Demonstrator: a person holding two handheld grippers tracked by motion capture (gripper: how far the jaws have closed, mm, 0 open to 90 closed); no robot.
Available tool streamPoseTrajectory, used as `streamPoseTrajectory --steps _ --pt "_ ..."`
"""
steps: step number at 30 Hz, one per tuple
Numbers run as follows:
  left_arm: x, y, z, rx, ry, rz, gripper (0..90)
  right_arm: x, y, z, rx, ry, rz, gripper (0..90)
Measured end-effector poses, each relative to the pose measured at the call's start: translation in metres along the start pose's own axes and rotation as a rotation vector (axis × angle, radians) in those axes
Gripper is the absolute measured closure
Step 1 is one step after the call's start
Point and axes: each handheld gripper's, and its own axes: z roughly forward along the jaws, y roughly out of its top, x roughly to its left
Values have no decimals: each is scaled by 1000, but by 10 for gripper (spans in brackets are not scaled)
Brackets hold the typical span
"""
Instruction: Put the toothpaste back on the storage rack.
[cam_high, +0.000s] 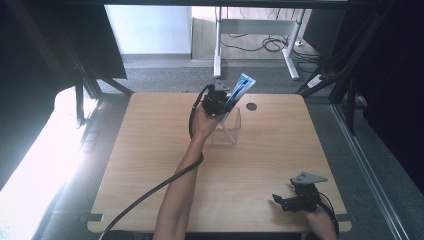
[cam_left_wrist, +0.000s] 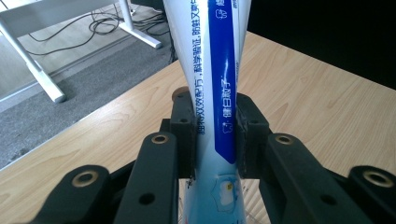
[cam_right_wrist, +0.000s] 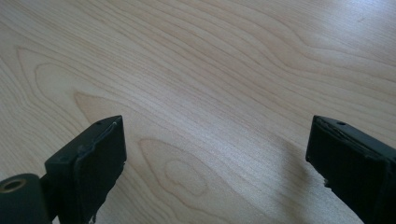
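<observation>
Right gripper (cam_high: 278, 200) sat idle at the desk's (cam_high: 150, 165) near right corner, jaws spread wide over bare wood, probably parked to keep out of the way. Toward the far edge, the left gripper (cam_high: 223, 106) pinched a blue-and-white tube (cam_high: 239, 90) mid-body, tilted, its lower end in the clear box (cam_high: 231, 131), a grip that likely let it steer the tube in.

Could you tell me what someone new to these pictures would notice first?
First, the blue-and-white tube, clamped in the left tongs and tilted over the clear box at the far middle of the wooden table. Next, the right tongs at the near right corner, jaws wide open over bare wood.
</observation>
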Motion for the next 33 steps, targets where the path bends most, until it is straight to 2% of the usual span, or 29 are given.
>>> streamPoseTrajectory --steps 12,24,33 --pt "-13 -13 12 4 2 42 729 -1 0 -1 -4 0 -3 51" --pt "-13 -28 17 37 6 51 727 -1 0 0 -1 4 -1 51" --pt "-12 -33 16 57 0 63 721 -1 0 0 4 4 -1 52"
